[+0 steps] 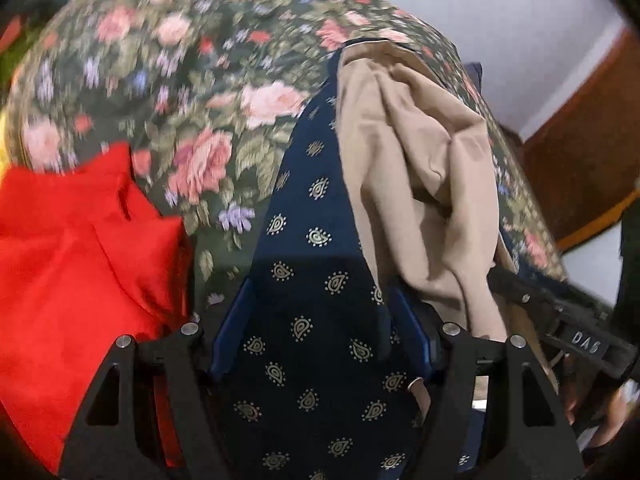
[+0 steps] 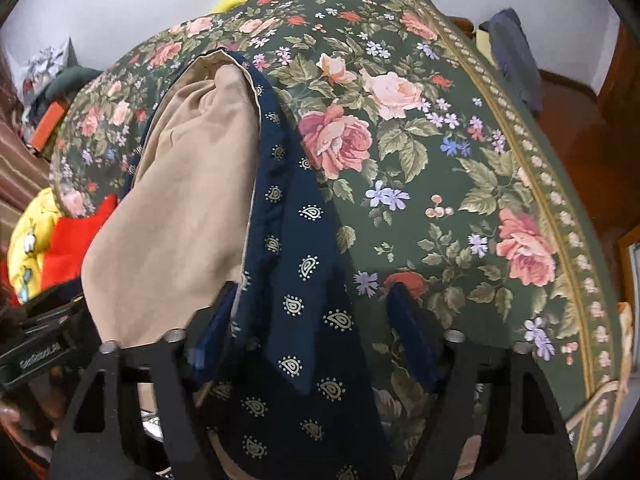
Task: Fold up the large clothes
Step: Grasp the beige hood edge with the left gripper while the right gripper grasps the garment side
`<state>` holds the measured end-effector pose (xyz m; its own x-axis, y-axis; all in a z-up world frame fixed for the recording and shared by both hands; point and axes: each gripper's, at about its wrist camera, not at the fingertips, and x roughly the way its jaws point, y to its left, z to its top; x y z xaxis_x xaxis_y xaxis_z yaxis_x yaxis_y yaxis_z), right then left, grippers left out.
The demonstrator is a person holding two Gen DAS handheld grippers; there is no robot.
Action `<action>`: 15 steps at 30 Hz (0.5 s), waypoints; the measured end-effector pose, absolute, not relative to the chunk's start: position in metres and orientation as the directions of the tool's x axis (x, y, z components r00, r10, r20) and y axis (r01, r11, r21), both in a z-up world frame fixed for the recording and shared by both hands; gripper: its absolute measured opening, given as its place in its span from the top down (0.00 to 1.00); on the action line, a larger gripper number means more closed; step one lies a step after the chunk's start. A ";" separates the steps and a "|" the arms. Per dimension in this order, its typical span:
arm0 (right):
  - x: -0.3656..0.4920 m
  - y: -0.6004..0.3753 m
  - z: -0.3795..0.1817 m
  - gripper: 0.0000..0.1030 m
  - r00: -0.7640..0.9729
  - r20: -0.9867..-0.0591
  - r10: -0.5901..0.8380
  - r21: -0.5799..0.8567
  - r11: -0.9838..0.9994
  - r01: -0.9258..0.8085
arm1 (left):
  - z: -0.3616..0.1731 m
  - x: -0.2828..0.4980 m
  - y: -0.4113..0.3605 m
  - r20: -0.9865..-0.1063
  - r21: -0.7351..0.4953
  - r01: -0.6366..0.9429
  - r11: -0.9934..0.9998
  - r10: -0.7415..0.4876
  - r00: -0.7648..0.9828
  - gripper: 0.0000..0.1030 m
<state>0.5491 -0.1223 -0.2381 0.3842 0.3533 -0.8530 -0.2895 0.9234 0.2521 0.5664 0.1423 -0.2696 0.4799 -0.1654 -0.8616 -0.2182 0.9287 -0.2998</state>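
Observation:
A navy garment (image 1: 312,240) with a gold paisley print lies lengthwise on the floral bedspread (image 1: 160,80). Its beige lining (image 1: 420,160) is turned out in loose folds along one side. My left gripper (image 1: 320,328) points down over the near end, and the navy cloth fills the space between its blue fingers (image 1: 408,328), which stand wide apart. In the right wrist view the same navy garment (image 2: 304,240) and beige lining (image 2: 192,200) run away from my right gripper (image 2: 316,312). Cloth lies by its left finger; bare bedspread (image 2: 440,160) shows beside the right one.
A bright red cloth (image 1: 80,260) lies bunched at the left of the bed, with a yellow garment (image 2: 28,240) beyond it. A grey-blue cloth (image 2: 516,60) hangs at the far right corner. Brown wood (image 2: 580,140) borders the bed on the right, below a white wall.

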 end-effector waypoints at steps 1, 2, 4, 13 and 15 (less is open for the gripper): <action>0.550 -0.123 -0.239 0.62 0.382 -0.852 0.357 0.260 0.923 -0.284 | -0.271 0.565 0.146 -0.856 -0.328 -0.229 0.917 -0.186 0.482 0.41; 0.547 -0.122 -0.237 0.76 0.378 -0.852 0.363 0.263 0.920 -0.291 | -0.272 0.564 0.149 -0.851 -0.351 -0.235 0.906 -0.205 0.483 0.46; 0.540 -0.117 -0.231 0.89 0.395 -0.860 0.322 0.206 0.928 -0.310 | -0.268 0.558 0.152 -0.846 -0.369 -0.236 0.899 -0.220 0.486 0.72; 0.477 -0.131 -0.168 0.92 0.491 -0.791 0.365 0.168 0.902 -0.399 | -0.184 0.505 0.127 -0.802 -0.220 -0.064 0.973 -0.144 0.580 0.90; 0.457 -0.136 -0.154 0.92 0.507 -0.775 0.377 0.160 0.894 -0.418 | -0.164 0.485 0.119 -0.782 -0.195 -0.016 0.981 -0.146 0.606 0.90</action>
<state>0.4571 -0.1363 -0.1540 0.5073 0.3766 -0.7752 -0.4185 0.8940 0.1604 0.4853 0.1192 -0.1639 0.6060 -0.1460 -0.7819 -0.0156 0.9806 -0.1953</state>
